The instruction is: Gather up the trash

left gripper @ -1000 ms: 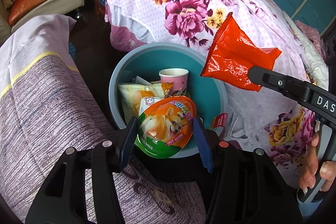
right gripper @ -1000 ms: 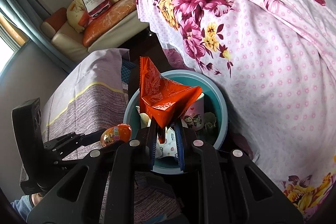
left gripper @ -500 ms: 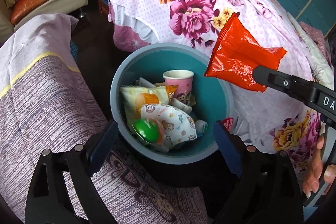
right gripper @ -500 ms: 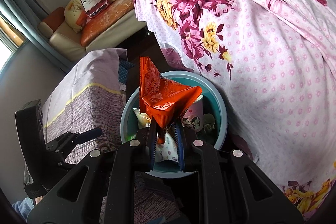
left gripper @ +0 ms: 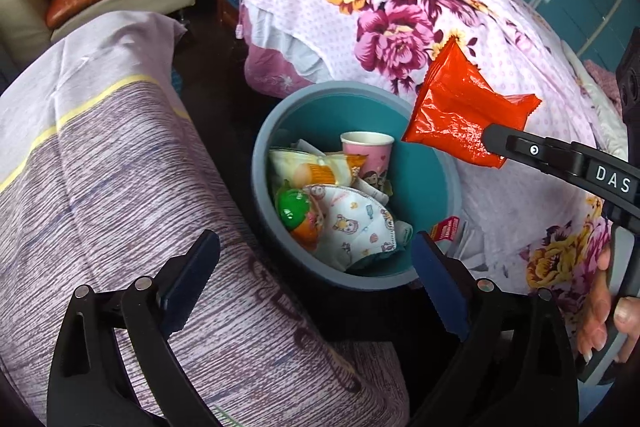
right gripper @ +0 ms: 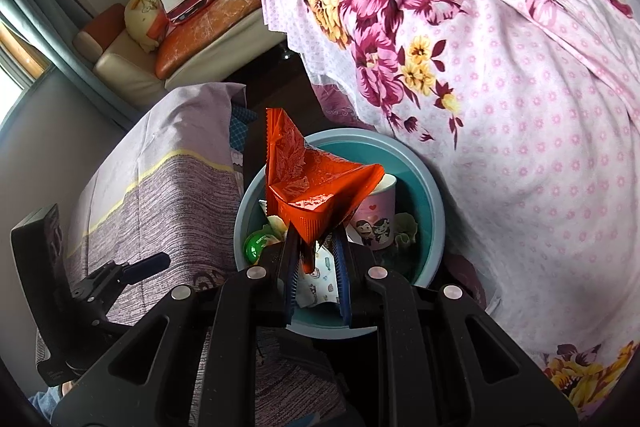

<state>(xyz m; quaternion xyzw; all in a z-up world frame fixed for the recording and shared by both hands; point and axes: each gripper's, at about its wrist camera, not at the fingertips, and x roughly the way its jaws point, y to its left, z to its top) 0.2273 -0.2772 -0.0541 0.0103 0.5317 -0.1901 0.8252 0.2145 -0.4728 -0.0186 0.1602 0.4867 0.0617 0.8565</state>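
A blue-grey bin (left gripper: 432,163) with a teal inside stands on the floor between two beds. It holds a pink paper cup (left gripper: 366,151), a yellow snack bag (left gripper: 304,167), a printed face mask (left gripper: 352,223) and a green-orange packet (left gripper: 296,207). My left gripper (left gripper: 316,263) is open and empty at the bin's near rim. My right gripper (right gripper: 316,259) is shut on a crumpled orange-red wrapper (right gripper: 312,183) and holds it above the bin (right gripper: 424,187). The wrapper (left gripper: 460,111) also shows in the left wrist view over the bin's right rim.
A floral pink bedspread (left gripper: 400,7) hangs to the right of the bin. A grey-purple striped cover (left gripper: 100,167) lies on the left. A small red packet (left gripper: 446,229) lies on the floral cloth by the bin. A sofa with cushions (right gripper: 192,27) stands at the back.
My left gripper opened and let go of the green-orange packet, which fell into the bin. The left gripper then drew back to the left. The right gripper holds the wrapper almost still.
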